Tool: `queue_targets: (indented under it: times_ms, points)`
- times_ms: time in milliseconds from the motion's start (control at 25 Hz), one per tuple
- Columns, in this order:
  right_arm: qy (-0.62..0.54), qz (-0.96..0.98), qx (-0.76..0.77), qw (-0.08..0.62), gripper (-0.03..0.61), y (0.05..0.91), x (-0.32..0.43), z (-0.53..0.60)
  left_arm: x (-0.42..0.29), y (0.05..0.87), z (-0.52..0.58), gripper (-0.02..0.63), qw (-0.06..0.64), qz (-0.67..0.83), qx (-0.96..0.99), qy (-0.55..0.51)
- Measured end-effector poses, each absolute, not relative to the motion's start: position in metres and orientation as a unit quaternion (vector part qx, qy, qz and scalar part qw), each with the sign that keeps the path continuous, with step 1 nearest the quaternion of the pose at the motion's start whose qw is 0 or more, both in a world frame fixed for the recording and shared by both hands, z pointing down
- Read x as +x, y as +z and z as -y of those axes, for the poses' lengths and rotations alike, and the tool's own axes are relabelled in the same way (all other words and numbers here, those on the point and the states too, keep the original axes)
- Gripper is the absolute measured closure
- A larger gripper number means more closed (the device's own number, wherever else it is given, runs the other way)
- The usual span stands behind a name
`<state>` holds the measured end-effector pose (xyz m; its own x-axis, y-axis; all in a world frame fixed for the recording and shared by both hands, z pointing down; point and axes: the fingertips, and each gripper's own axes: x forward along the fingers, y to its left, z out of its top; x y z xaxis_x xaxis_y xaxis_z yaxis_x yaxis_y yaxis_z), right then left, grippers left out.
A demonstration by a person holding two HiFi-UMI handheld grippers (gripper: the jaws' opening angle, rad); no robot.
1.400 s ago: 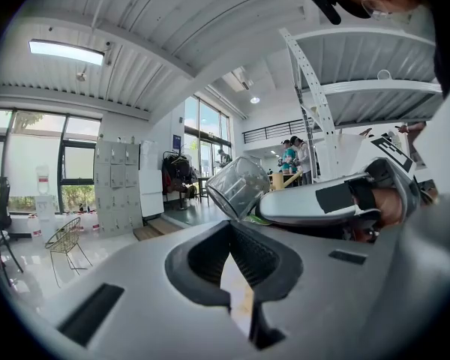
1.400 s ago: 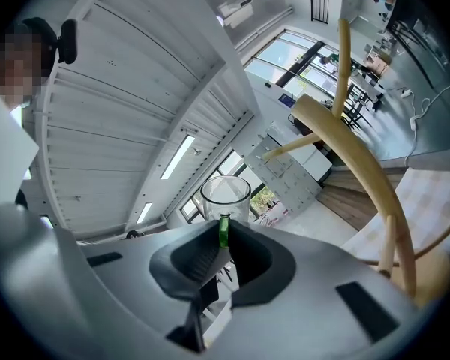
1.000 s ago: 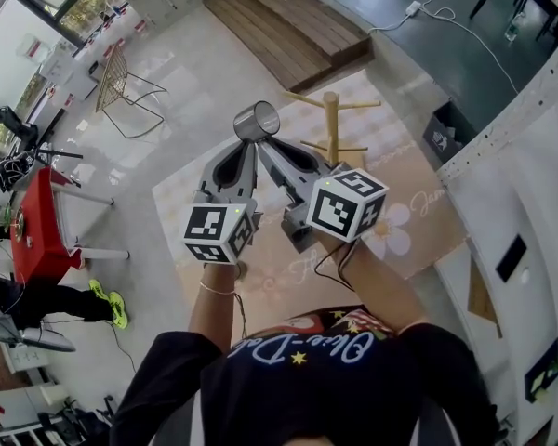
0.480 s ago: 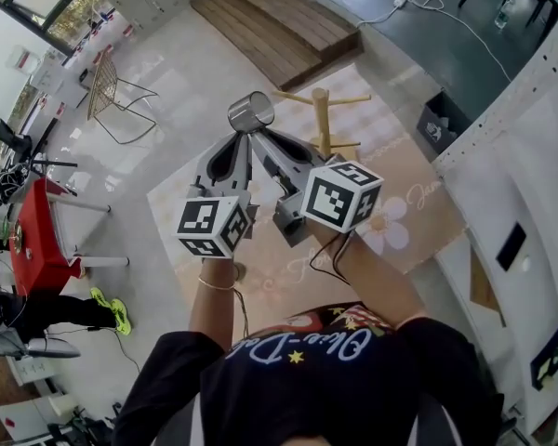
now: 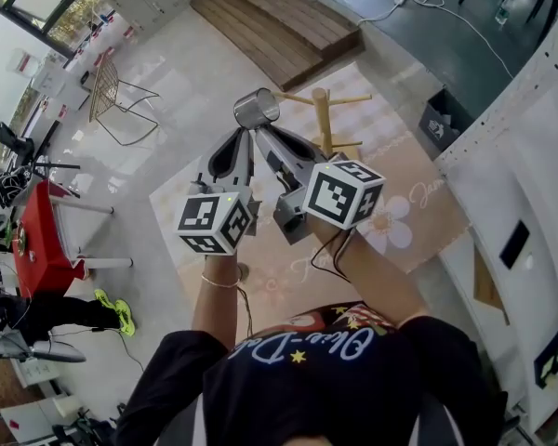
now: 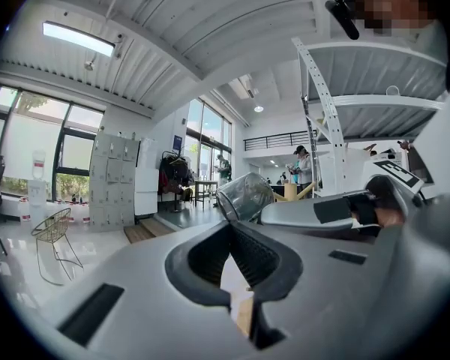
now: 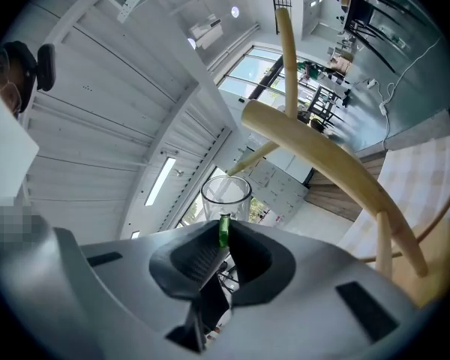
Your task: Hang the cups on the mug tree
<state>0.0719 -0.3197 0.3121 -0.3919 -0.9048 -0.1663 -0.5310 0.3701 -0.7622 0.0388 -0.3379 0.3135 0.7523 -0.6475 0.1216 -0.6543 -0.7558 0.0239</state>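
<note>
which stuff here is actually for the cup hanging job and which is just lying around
For the job: glass cup, held by right gripper; mug tree.
Lying about: wire chair, red table, black box.

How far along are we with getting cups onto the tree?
Done: nothing hung; the pegs of the mug tree that show are bare.
In hand: the right gripper is shut on the green handle of a glass cup, held in the air beside an upper peg. The left gripper is shut and empty.
Left: hook this cup on a peg. No other cups are in view.
</note>
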Motion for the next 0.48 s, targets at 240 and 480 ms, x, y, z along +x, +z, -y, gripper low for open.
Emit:
queue_targets:
  times_ms: [240,480]
  points:
    - [-0.32,-0.766,-0.466,0.307,0.529,0.312,0.075,0.32,0.043,0.313,0.337,0.606,0.023,0.343,0.937,0.057]
    - [-0.322,-0.761,-0.466,0.316,0.529,0.312,0.083,0.318,0.052,0.312,0.332,0.606,0.015,0.337,0.939,0.06]
